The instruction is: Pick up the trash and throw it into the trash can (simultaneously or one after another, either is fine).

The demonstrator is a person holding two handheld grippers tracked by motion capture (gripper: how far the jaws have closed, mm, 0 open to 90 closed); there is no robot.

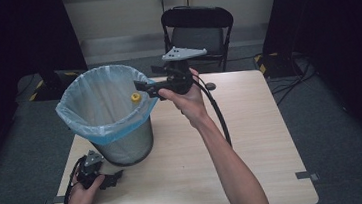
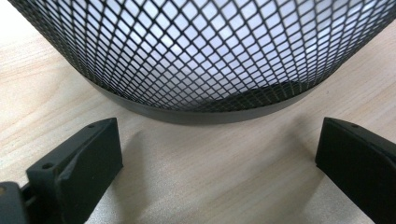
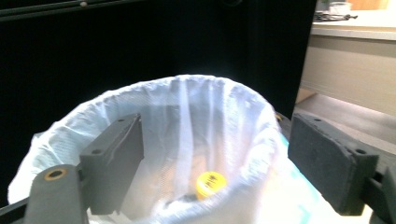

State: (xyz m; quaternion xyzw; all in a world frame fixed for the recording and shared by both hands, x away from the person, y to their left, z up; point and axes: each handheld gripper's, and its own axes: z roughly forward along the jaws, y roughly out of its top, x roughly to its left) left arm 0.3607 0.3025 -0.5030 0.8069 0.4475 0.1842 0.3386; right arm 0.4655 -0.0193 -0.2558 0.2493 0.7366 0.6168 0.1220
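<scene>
A black mesh wastebasket [image 1: 123,146] lined with a pale blue bag [image 1: 77,117] stands at the table's left. A small round yellow thing [image 1: 136,97] shows inside the bag's mouth; in the right gripper view this yellow thing [image 3: 211,183] lies low within the bag [image 3: 70,135], below and apart from the jaws. My right gripper [image 1: 140,88] hangs over the basket's right rim, open and holding nothing [image 3: 215,126]. Down on the table by the basket's foot rests my left gripper [image 1: 117,177], open, its jaws spread toward the mesh wall [image 2: 201,56] without touching it [image 2: 217,154].
The wooden table [image 1: 253,140] stretches bare to the right of the basket. A black folding chair [image 1: 197,30] stands behind its far edge. The right gripper's cable [image 1: 218,113] trails across the tabletop. Dark curtains flank the scene.
</scene>
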